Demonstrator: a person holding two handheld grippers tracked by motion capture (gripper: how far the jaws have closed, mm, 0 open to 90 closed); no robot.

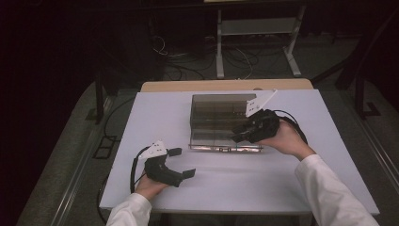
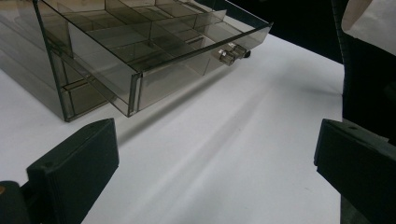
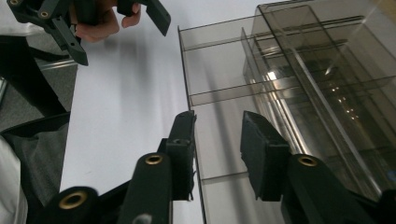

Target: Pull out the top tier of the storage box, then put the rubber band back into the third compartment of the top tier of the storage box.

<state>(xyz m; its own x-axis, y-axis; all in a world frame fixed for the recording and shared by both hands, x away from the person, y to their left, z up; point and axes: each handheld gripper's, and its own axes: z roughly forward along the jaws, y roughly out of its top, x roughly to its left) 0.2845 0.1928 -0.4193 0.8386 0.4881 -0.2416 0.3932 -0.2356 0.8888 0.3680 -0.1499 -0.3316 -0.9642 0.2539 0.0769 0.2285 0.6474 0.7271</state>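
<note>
Drawer [image 1: 225,140]: smoky clear acrylic w/ dividers, pulled out. R gripper [image 3: 217,140] jaws parted astride front wall; L gripper [image 1: 182,162] spread wide.

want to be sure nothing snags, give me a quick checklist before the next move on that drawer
1. Drawer pulled out of the clear box: ok.
2. Right gripper jaws apart, straddling the drawer's front wall, not pressing: ok.
3. Left gripper open, apart from the box: ok.
4. Drawer compartments free of items: cannot tell, tinted walls.
5. Knob unobstructed: ok.
6. Table around the box: ok.
</note>
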